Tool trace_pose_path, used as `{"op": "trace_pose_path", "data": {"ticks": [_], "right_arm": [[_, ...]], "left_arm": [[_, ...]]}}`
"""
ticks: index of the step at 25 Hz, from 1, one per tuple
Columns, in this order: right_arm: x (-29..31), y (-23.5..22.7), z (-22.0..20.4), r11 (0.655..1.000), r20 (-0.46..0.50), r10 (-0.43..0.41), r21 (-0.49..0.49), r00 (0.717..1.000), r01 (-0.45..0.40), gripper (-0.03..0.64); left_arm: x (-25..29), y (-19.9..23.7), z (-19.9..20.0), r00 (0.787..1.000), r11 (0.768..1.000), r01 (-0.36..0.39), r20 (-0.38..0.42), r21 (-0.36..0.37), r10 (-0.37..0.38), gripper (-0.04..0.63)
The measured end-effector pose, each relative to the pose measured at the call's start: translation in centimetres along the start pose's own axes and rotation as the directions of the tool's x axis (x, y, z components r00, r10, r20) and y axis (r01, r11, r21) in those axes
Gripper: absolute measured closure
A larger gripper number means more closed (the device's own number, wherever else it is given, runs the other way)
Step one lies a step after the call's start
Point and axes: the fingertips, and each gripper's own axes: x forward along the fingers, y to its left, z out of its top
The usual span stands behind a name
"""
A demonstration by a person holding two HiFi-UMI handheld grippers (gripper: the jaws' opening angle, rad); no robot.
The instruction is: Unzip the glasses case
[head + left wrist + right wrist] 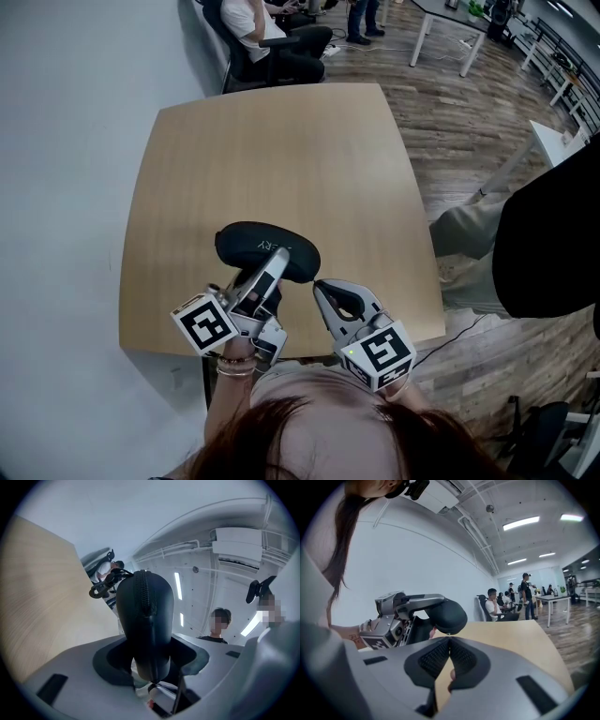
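On my head view the left gripper [276, 259] holds the black glasses case [267, 246] over the near part of the tabletop [281, 141], but I see only one finger lying across the case. The left gripper view fills that in. The case stands lengthwise between the two jaws, which press on its sides, and its zipper [142, 590] runs along the edge facing the camera.

The right gripper [317, 284] sits just beside the case's right end. Its own view shows the jaws pressed together, tips right under the rounded end of the case. I cannot tell whether they pinch a zipper pull. That view also shows people [494, 603] seated and standing at the far side of the room.
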Motion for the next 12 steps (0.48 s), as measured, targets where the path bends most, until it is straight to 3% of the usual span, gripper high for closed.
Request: {"op": "trace_pose_path", "data": {"ticks": [12], "right_arm": [[0.23,-0.95,-0.52,1.0,-0.011,-0.02,-0.011,1.0,0.02,0.6]], "left_arm": [[0.31,0.24,-0.47,1.0,1.0,-0.002,-0.031,0.02,0.003,0.37]]}}
